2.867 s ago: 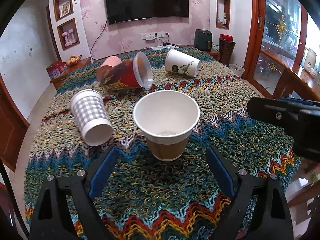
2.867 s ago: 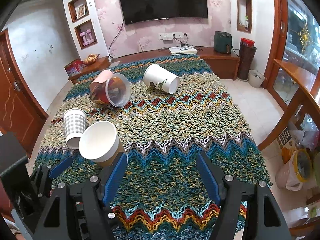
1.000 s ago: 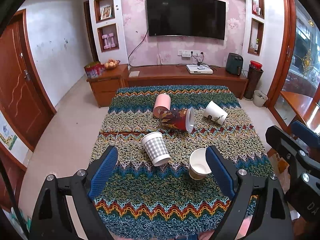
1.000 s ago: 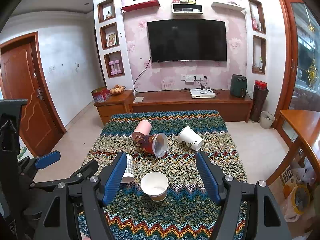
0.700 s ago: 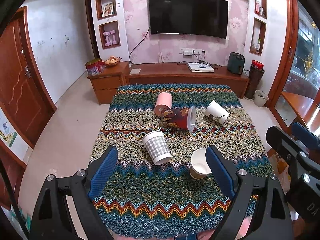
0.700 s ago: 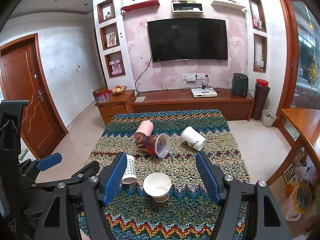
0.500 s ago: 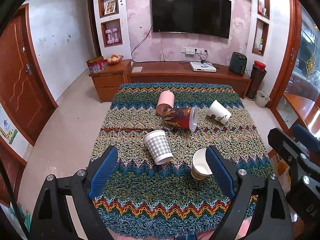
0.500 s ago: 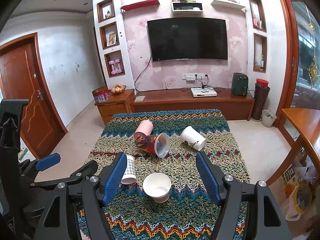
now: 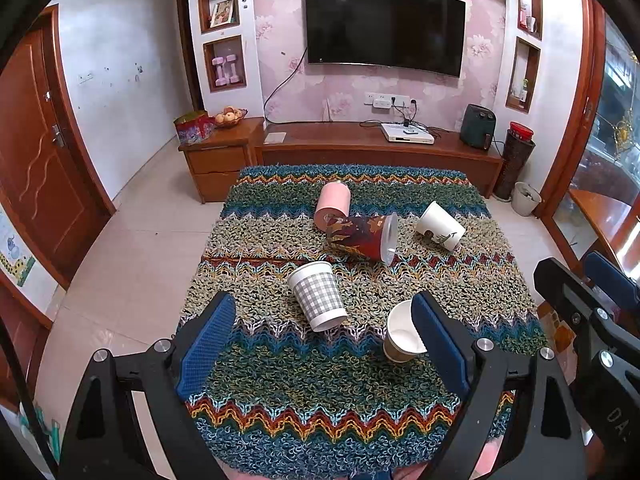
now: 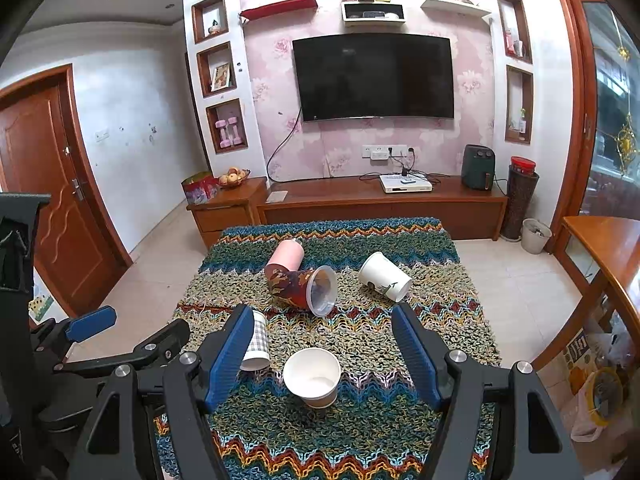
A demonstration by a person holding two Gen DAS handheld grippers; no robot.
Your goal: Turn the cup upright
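A brown paper cup (image 9: 401, 339) (image 10: 314, 377) stands upright on the knitted zigzag cloth (image 9: 320, 400) (image 10: 360, 432) near the table's front. A grey checked cup (image 9: 318, 301) (image 10: 256, 346), a red patterned cup (image 9: 362, 237) (image 10: 304, 289), a pink cup (image 9: 333, 205) (image 10: 285, 255) and a white leaf-print cup (image 9: 440, 225) (image 10: 384, 277) lie on their sides. My left gripper (image 9: 320, 340) is open and empty, held high and back from the table. My right gripper (image 10: 322, 352) is open and empty, also held back above the front edge.
A wooden TV cabinet (image 10: 380, 204) and wall TV (image 10: 374, 78) stand behind the table. A wooden door (image 10: 48, 208) is at the left. Another wooden table (image 10: 608, 248) and a small bin (image 10: 535, 235) are at the right. Tiled floor surrounds the table.
Both grippers have pulled far up and back from the upright brown cup since 2.9 s ago. Over the last second the views have barely shifted; the cups have not moved.
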